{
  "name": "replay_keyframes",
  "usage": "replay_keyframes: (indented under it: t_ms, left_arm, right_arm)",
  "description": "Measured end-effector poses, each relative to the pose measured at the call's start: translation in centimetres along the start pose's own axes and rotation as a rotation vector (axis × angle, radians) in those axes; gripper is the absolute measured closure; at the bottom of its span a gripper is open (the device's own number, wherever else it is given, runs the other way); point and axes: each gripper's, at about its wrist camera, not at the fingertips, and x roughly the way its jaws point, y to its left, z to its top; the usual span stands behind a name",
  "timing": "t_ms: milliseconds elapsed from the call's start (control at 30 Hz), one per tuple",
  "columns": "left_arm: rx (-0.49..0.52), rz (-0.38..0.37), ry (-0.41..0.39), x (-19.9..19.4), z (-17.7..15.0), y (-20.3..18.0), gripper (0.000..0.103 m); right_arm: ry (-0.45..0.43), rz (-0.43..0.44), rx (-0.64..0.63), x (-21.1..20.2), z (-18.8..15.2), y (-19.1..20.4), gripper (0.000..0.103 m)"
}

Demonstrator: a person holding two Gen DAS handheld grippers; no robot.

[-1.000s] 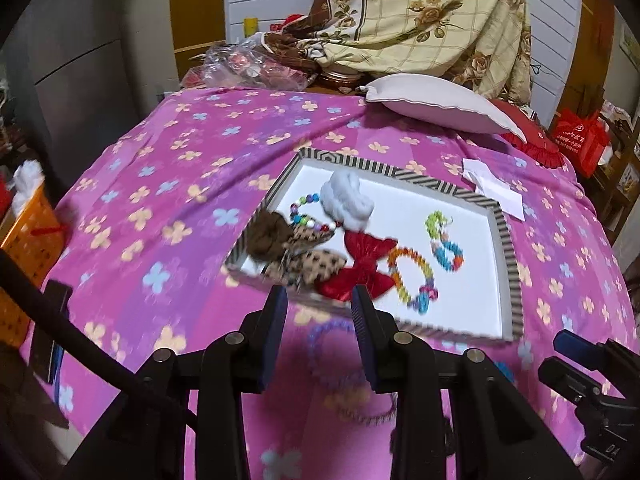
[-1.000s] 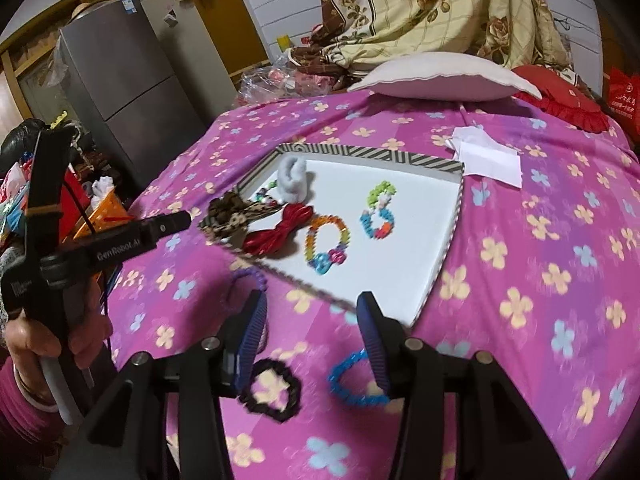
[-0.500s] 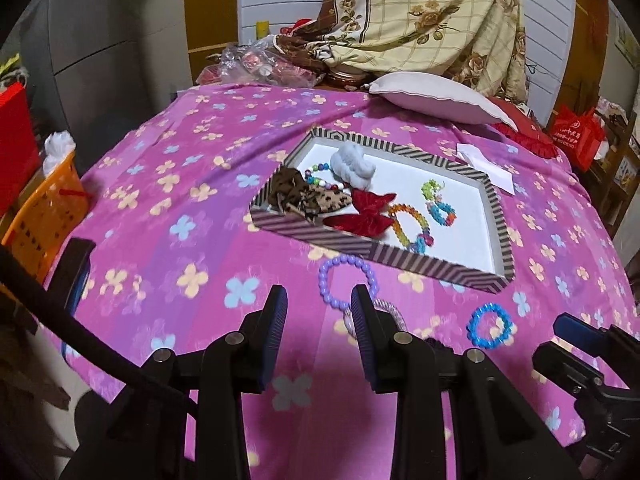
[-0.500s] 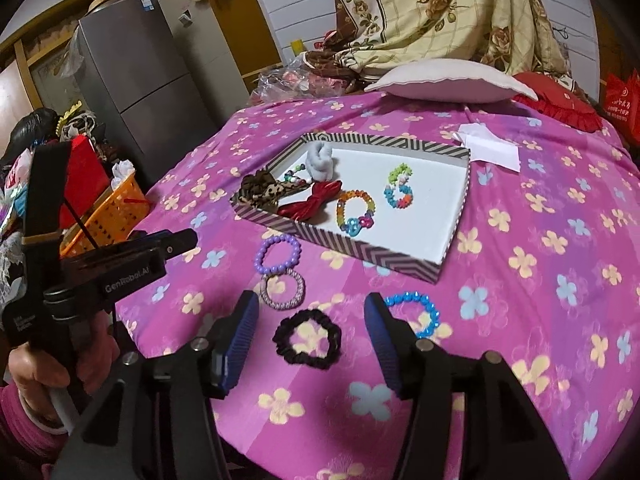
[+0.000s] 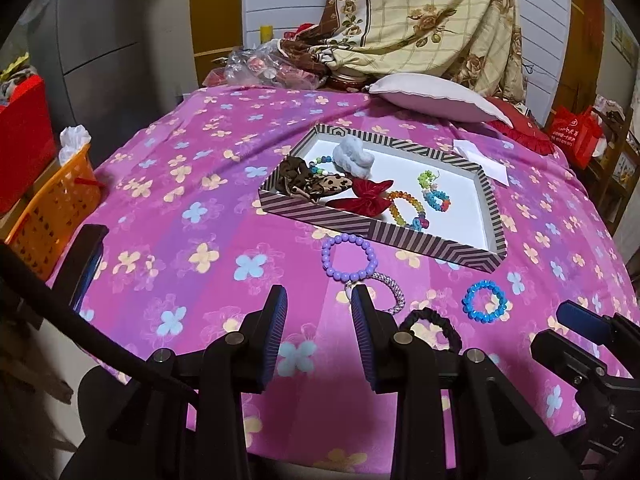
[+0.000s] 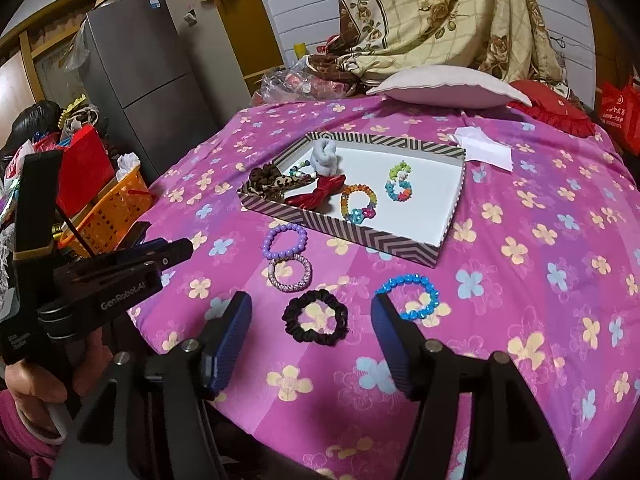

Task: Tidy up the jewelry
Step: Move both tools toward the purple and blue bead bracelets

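Four loose pieces lie on the flowered cloth short of the striped tray (image 6: 404,247): purple bead bracelet (image 6: 285,242) at 10 o'clock from the black scrunchie (image 6: 315,317), pink woven bracelet (image 6: 290,274) touching the purple one just below it, blue bead bracelet (image 6: 409,297) at 2 o'clock from the scrunchie. Inside the tray already: leopard bows, red bow, white scrunchie, several coloured bead bracelets.

Right tool (image 6: 311,340): jaws have just been opening, now wide, nothing between the pads, hovering with the scrunchie framed just ahead. Left tool (image 5: 319,330): moderately parted, empty, near the pink woven bracelet's edge.

Likely trouble: a soft, flat scrunchie may pinch up the cloth with it, dragging neighbours. Purple and pink rings touch, so lifting one may snag the other. Beads can roll off smooth pads. The tray's left end is crowded; a drop there could pile or tangle.
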Motion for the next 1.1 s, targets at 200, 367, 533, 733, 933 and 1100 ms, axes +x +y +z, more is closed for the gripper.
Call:
replay_keyframes:
  t_ms: [200,367,533,733,933,1100]
  left_arm:
    - [0.003,-0.005,0.009,-0.1,-0.3,-0.2,0.061]
    - [0.005,-0.003,0.019,0.1,-0.4,-0.3,0.061]
    - [0.006,-0.002,0.025,0.5,-0.4,-0.3,0.061]
    - [0.005,-0.002,0.028,0.6,-0.4,-0.3,0.061]
    - [0.005,-0.001,0.035,1.0,-0.6,-0.2,0.061]
    - [0.007,0.001,0.042,1.2,-0.8,-0.3,0.061]
  right_arm:
    - [0.004,-0.005,0.004,-0.1,-0.1,-0.1,0.038]
    - [0.012,-0.008,0.005,0.1,-0.1,-0.2,0.037]
    - [0.016,-0.009,0.002,0.2,-0.1,-0.2,0.037]
    - [0.026,-0.008,0.000,0.7,-0.3,0.0,0.037]
    - [0.036,-0.011,0.003,1.0,-0.5,-0.2,0.037]
    - [0.047,-0.011,0.004,1.3,-0.7,-0.3,0.037]
